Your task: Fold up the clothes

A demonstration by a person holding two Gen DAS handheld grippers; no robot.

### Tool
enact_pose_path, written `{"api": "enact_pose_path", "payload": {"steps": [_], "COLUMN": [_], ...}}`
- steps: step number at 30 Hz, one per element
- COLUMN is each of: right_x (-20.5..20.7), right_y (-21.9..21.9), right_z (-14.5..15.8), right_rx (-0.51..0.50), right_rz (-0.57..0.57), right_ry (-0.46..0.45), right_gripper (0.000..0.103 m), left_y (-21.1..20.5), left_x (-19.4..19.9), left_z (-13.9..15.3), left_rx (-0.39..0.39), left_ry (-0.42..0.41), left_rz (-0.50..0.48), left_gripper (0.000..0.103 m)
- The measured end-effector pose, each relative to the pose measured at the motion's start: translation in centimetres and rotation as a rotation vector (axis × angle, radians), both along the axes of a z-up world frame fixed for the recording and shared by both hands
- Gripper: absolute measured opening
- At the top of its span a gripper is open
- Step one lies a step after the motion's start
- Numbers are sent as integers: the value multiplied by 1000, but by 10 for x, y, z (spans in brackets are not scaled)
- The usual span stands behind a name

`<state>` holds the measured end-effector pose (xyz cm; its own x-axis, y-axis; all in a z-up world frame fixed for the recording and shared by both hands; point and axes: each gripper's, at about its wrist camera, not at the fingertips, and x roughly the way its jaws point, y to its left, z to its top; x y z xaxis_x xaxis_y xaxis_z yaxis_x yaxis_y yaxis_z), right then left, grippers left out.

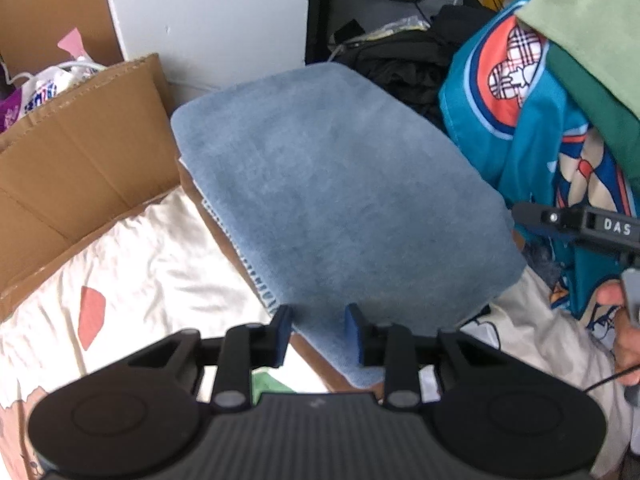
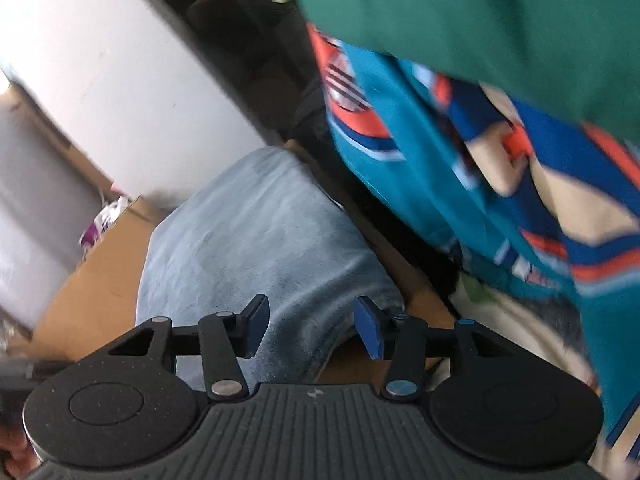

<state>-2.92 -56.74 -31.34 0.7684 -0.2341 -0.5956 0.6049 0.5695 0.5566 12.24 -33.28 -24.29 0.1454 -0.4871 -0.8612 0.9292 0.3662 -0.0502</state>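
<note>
1. Two sets of fingers are hanging parted and gripping nothing: my left gripper [image 1: 317,334] and right gripper [image 2: 312,326].
2. I am leaving the folded blue towel [image 1: 340,184] lying flat across the cardboard box [image 1: 80,168], seemingly finished.
3. I am probably heading for the teal patterned garment [image 1: 516,128] beside it.

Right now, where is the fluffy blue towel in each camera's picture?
Left wrist: the blue towel fills the middle, lying folded ahead of the left gripper.
Right wrist: it sits lower centre, behind the right gripper.
Shared landmark: the teal patterned garment on the towel's right in both.
</note>
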Motion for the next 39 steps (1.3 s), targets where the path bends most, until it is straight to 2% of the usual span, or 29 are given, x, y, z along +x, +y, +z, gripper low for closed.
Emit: {"api": "enact_pose_path", "payload": {"steps": [5,12,14,15,16,17,22,24,26,30,33,36,38,39], "right_x": [-12,-13,-12,-11,-12,-13,-20,-24,-35,-47,-52,-55,-56,-57], "right_y": [-9,-12,-7,-5,-4,-2,4,5,9,16,21,25,29,31], "right_z": [-31,-68,-73,-74,-75,-76,-75,-76,-78,-78,-71,-61,-53,-49], "right_rx": [191,485,505,508,507,507,494,493,499,522,498,459,443,436], "right_rz": [-114,-145,-132,-125,-118,-111,-84,-81,-77,-65,-53,-59,-65,-76], "right_ry": [-60,-266,-277,-275,-277,-279,-271,-256,-238,-228,-213,-192,-187,-177], "right_gripper": [55,54,53,46,34,30,24,22,15,12,12,15,35,53], "left_y": [2,9,11,12,13,14,19,21,23,32,42,52,57,59], "left_x": [-1,3,3,3,2,1,-1,-1,-2,-4,-4,-1,-1,-1], "left_z": [-7,-8,-8,-8,-8,-8,-11,-13,-14,-11,-4,3,7,10], "left_rx": [-29,-55,-49,-47,-44,-40,-16,-8,-3,0,-1,-20,-24,-25], "left_ry": [20,69,78,84,91,94,105,118,124,138,150,149,152,154], "left_rz": [19,61,54,52,49,46,34,33,29,33,53,116,145,159], "left_gripper": [37,36,32,30,24,21,2,1,0,1,4,18,32,35]}}
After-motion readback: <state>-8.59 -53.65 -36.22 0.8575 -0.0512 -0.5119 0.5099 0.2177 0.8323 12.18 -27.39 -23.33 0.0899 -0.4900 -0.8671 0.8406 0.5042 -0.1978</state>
